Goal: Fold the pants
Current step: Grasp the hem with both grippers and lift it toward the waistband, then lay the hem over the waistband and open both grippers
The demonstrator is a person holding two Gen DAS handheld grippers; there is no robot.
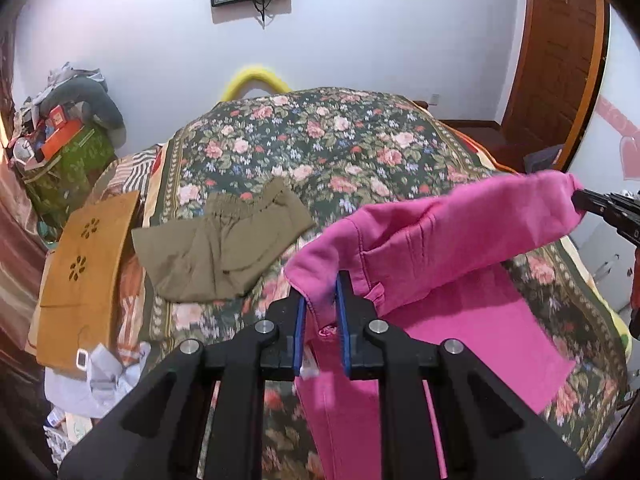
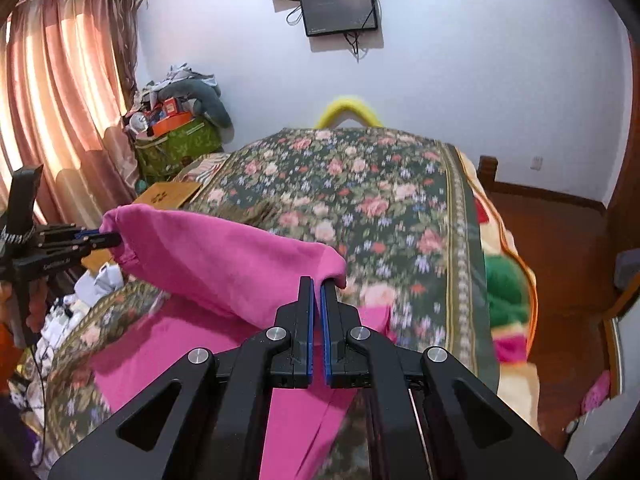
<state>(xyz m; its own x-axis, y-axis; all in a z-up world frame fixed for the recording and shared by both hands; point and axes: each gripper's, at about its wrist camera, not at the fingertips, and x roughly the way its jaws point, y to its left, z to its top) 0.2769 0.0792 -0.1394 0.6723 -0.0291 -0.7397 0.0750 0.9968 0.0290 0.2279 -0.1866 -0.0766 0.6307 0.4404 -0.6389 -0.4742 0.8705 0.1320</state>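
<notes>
Pink pants (image 1: 452, 240) are lifted above a floral bedspread (image 1: 320, 140), stretched between both grippers, with the rest lying on the bed. My left gripper (image 1: 322, 284) is shut on one corner of the pink fabric. My right gripper (image 2: 317, 284) is shut on the other corner of the pink pants (image 2: 224, 256). The right gripper shows at the right edge of the left wrist view (image 1: 580, 198); the left gripper shows at the left of the right wrist view (image 2: 114, 240).
Olive-green pants (image 1: 224, 236) lie folded on the bed's left part. A brown cardboard piece (image 1: 84, 272) and white bags (image 1: 96, 380) lie left of the bed. A cluttered pile (image 1: 64, 132) stands by the curtain (image 2: 60, 112). A wooden door (image 1: 556, 52) is at the right.
</notes>
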